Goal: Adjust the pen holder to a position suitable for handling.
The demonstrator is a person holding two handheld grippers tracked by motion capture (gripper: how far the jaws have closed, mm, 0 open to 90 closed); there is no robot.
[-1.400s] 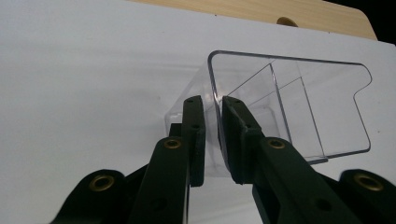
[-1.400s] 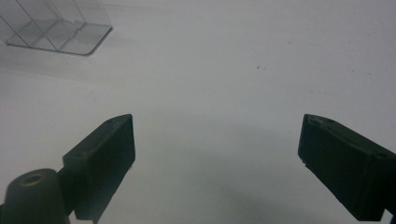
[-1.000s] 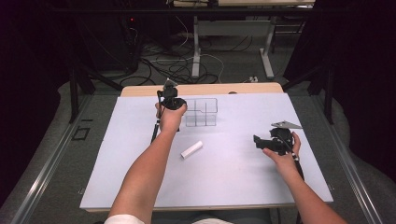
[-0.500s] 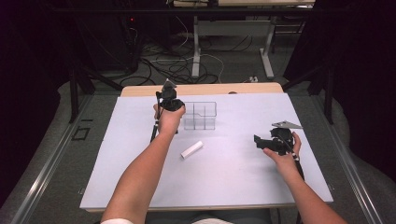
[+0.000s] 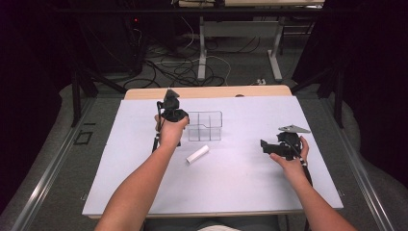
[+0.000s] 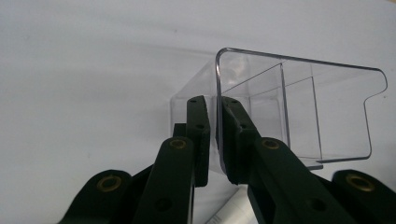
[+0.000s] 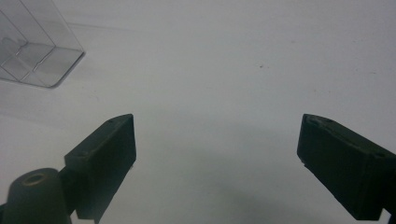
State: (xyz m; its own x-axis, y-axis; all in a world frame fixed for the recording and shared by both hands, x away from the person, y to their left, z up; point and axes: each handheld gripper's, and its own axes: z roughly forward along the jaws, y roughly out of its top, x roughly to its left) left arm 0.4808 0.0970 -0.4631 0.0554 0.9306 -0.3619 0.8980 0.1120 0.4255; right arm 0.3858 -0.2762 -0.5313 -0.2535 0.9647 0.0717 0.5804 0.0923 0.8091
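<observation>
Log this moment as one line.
left gripper: shut on clear divided box wall | right gripper: open, empty | white tube: lying on table

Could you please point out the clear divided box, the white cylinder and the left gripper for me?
clear divided box [image 5: 208, 126], high view, on its middle divider.
white cylinder [image 5: 197, 154], high view, mid-length.
left gripper [image 6: 213, 135], left gripper view, between its tips, at the box wall.

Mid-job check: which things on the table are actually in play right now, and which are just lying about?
In play:
- clear divided box, its wall pinched by the left claw
- left claw, shut on that wall

Lying about:
- white cylinder, loose on the white table cover in front of the box
- right claw, open, holding nothing, off to the right
</observation>
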